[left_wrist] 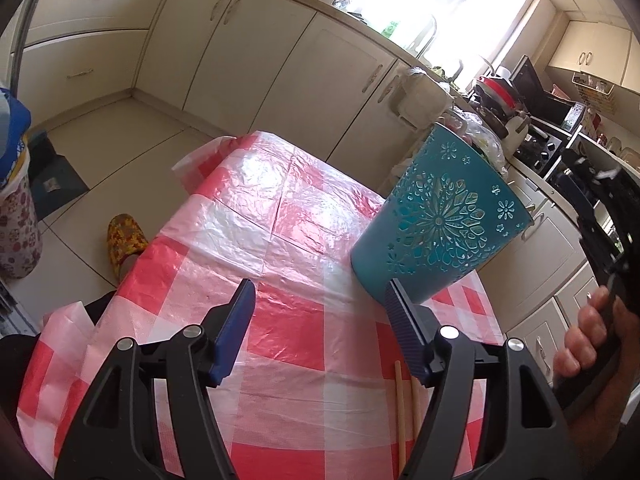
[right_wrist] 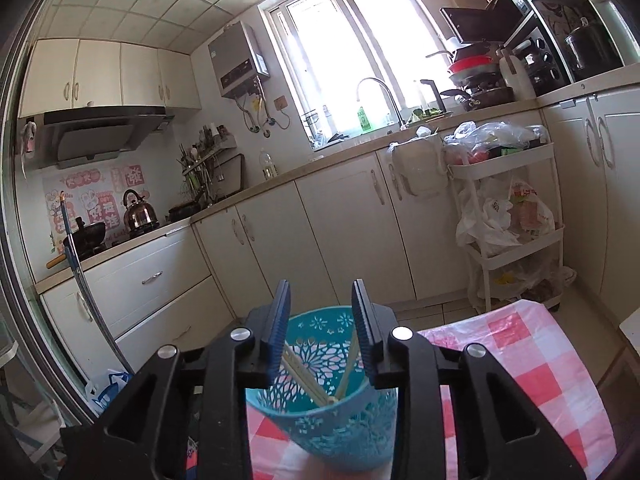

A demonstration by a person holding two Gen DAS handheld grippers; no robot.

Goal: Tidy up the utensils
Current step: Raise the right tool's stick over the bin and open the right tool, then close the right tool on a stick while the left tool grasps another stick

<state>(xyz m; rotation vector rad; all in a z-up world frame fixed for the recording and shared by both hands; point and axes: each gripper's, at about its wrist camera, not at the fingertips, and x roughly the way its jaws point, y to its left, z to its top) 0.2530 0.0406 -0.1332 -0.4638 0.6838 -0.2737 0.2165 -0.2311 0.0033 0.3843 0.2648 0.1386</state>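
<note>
The teal cup stands near the desk's far right edge, chopsticks inside. The right gripper hangs above it, jaws spread, nothing between. The left gripper jaws are spread, empty.

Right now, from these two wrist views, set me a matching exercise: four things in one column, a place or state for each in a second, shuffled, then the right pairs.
Things:
1. teal holder
2. chopsticks in the holder
3. chopsticks on the table
4. slipper

Places or states:
A. lying flat on the checked tablecloth, near the left gripper
B. on the floor beside the table
C. leaning inside, under the open jaws of the right gripper
D. standing on the tablecloth, cut-out flower pattern

Pairs: 1-D, 2-C, 3-A, 4-B
</note>
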